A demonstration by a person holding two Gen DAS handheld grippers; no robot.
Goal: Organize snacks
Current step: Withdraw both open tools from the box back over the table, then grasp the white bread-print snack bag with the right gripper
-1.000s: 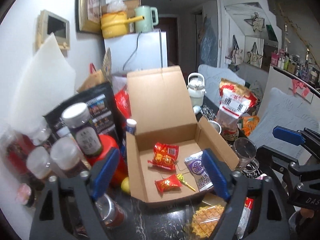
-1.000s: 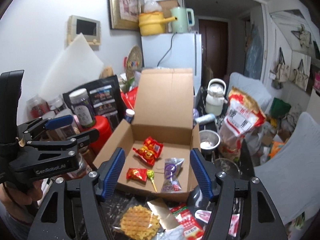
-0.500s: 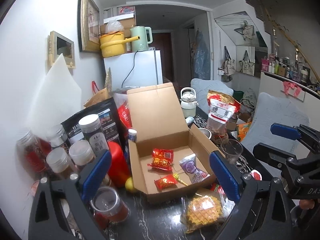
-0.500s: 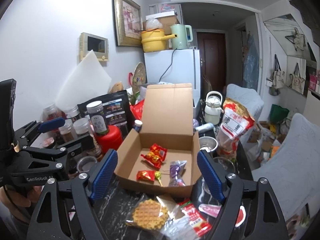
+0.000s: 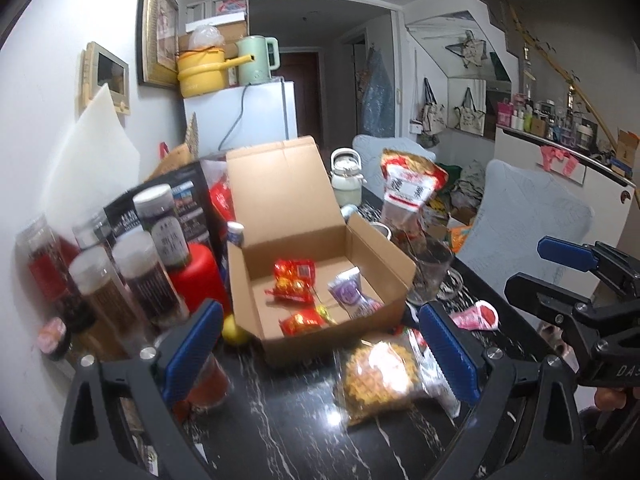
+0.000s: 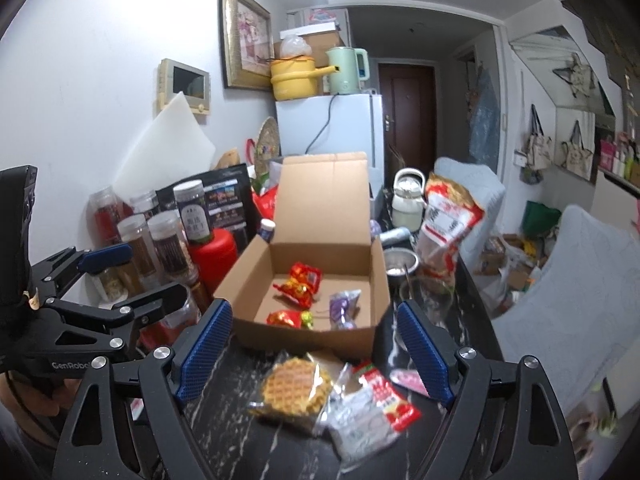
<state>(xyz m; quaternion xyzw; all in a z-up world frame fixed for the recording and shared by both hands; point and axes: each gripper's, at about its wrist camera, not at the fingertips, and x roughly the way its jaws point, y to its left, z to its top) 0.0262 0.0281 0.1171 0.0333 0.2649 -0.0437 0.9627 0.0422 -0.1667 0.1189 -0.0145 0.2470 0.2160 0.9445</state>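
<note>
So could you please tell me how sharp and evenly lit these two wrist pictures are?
Left wrist view: motion blur smears the jars and waffle pack, a lamp glares off the black tabletop, and fisheye bends the walls. Right wrist view: the box and the snacks inside look soft, the waffle pack too, with a bright ceiling light at the top edge.

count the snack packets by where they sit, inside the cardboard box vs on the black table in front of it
Inside the cardboard box: 3 (large red packet, small red packet, purple packet)
On the black table in front: 3 (waffle pack, red-and-white packet, pink packet)
Total: 6
</note>
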